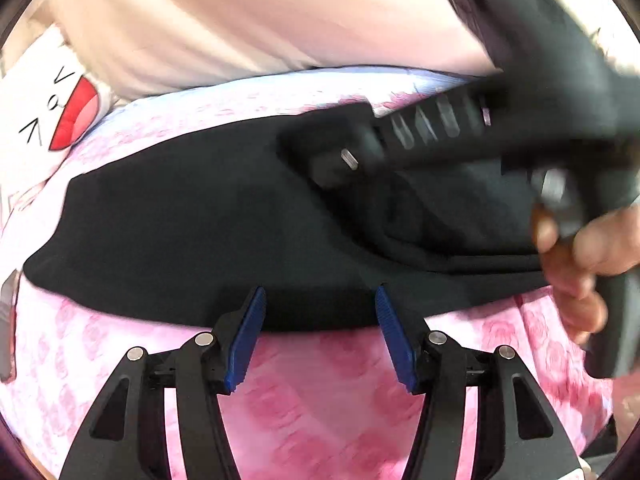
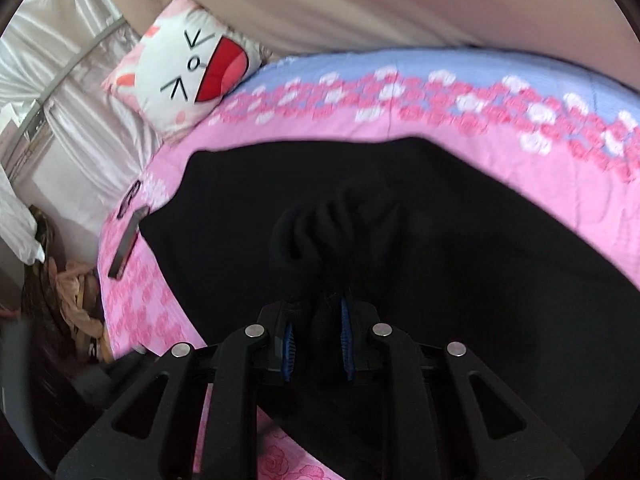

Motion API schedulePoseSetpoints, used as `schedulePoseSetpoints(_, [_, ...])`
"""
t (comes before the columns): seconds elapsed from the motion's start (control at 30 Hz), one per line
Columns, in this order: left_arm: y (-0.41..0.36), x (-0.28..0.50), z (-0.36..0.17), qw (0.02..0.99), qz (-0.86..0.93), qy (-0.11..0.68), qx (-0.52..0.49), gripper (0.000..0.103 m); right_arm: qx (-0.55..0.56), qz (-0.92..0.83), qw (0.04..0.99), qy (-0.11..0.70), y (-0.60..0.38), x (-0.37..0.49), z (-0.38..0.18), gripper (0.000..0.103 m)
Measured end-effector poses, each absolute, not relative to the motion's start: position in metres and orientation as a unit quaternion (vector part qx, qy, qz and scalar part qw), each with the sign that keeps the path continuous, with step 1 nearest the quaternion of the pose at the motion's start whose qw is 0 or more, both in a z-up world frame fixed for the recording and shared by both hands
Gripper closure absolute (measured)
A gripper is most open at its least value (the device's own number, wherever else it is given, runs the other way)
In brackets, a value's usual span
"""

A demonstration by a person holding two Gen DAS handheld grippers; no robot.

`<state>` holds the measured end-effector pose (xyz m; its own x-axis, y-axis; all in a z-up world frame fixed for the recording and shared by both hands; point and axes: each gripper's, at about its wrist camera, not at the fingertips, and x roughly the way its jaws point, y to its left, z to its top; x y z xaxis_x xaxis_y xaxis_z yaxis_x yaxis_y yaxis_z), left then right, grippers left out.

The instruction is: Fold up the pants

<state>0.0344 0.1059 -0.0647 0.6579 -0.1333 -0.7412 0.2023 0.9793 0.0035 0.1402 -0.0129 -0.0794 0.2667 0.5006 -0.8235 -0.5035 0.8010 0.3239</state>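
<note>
holding a bunched fold of the black pants (image 2: 440, 240), the right gripper (image 2: 316, 340) pinches the cloth. pants lie flat across the bed (image 2: 320, 128), long axis left to right. left gripper (image 1: 320, 320) hangs open, empty, at their near edge.

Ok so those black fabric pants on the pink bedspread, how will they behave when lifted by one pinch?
The black fabric pants probably sag: they bunch into soft folds at the right gripper. They look light, lying flat on the pink floral bedspread, and unlikely to slip from ridged pads.
</note>
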Motion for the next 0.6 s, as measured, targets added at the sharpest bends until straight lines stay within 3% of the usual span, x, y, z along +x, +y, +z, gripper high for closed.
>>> schedulePoseSetpoints(0.03, [0.113, 0.034, -0.062, 0.910, -0.090, 0.403, 0.035, 0.048, -0.005, 0.320, 0.791, 0.522, -0.011, 0.138, -0.085, 0.081])
schedulePoseSetpoints(0.1, [0.131, 0.035, -0.057, 0.911, -0.082, 0.404, 0.012, 0.048, -0.002, 0.339, 0.784, 0.519, -0.012, 0.134, -0.090, 0.062])
schedulePoseSetpoints(0.2, [0.155, 0.044, -0.048, 0.910, -0.073, 0.407, -0.023, 0.048, 0.048, 0.368, 0.782, 0.500, -0.029, 0.122, -0.071, 0.047])
schedulePoseSetpoints(0.33, [0.171, 0.054, -0.021, 0.919, -0.077, 0.384, -0.056, 0.046, 0.060, 0.329, 0.837, 0.433, -0.084, 0.095, -0.021, 0.043])
schedulePoseSetpoints(0.37, [0.169, 0.058, -0.014, 0.920, -0.086, 0.376, -0.061, 0.040, 0.047, 0.298, 0.854, 0.424, -0.096, 0.091, -0.016, 0.043])
schedulePoseSetpoints(0.5, [0.129, 0.095, -0.012, 0.922, -0.100, 0.373, -0.027, 0.033, 0.013, 0.164, 0.894, 0.417, -0.148, 0.080, -0.015, 0.083])
schedulePoseSetpoints(0.6, [0.113, 0.127, -0.044, 0.912, -0.068, 0.404, 0.008, 0.033, 0.023, 0.122, 0.887, 0.444, -0.180, 0.089, -0.040, 0.089])
